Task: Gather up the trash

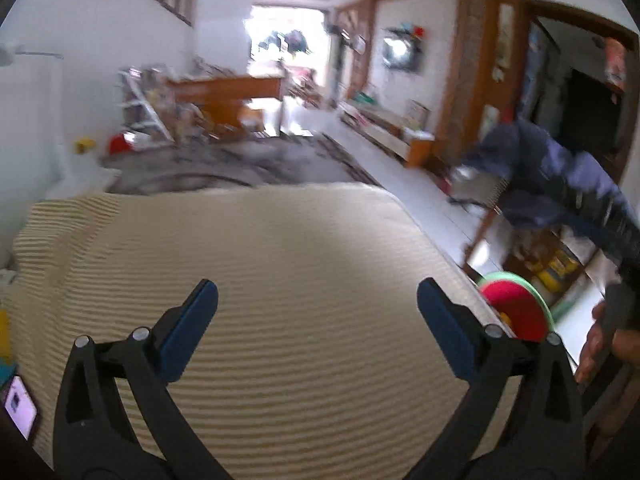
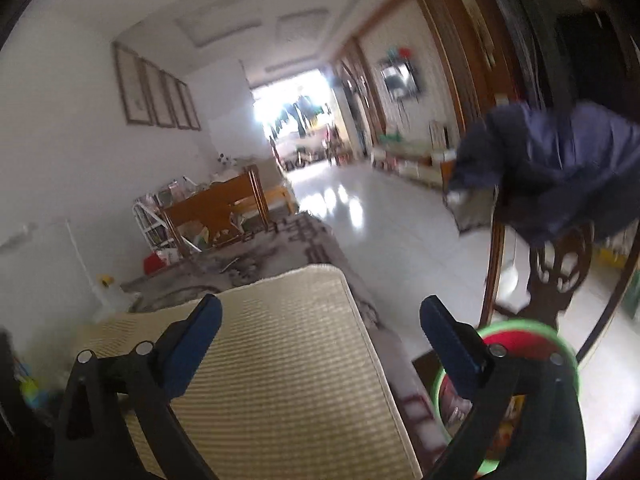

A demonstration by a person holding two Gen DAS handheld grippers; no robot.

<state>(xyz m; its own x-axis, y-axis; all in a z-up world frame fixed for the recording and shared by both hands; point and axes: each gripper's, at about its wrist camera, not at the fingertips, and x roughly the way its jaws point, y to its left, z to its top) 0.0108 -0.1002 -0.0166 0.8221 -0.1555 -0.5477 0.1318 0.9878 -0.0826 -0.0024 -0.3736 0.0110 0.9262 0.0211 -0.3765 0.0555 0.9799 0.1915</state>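
**Both claws wide open above ribbed mat, green bin off its right edge**

Black claw arms w/ blue pads fill the bottom of each wrist view. Left gripper (image 1: 318, 300) is spread wide, nothing between its pads, angled down over a cream ribbed mat (image 1: 280, 260). Right gripper (image 2: 320, 316) is spread just as wide, also empty, its left pad over the mat's (image 2: 280, 360) right part and its right pad in front of the bin. Both views are blurred.

Part of a hand (image 1: 600, 344) shows at the far right of the left wrist view, beyond the mat's right edge, gripping a dark handle; fingers curled.

Green bin (image 2: 516, 392), round rim, sits on the floor just right of the mat. Inside: red liner or lid area toward the back, some yellowish scraps lower down; too blurred to name. In the left wrist view the same bin (image 1: 520, 308) shows as a red disc w/ a green rim, just beside the mat's right edge.

Past the bin, farther right of the mat, a dark blue garment (image 2: 560, 168) is draped over a carved wooden chair (image 2: 560, 276). A phone (image 1: 20, 404), screen lit, lies off the mat's near-left corner. Beyond the mat's far edge: grey patterned rug (image 1: 240, 164).
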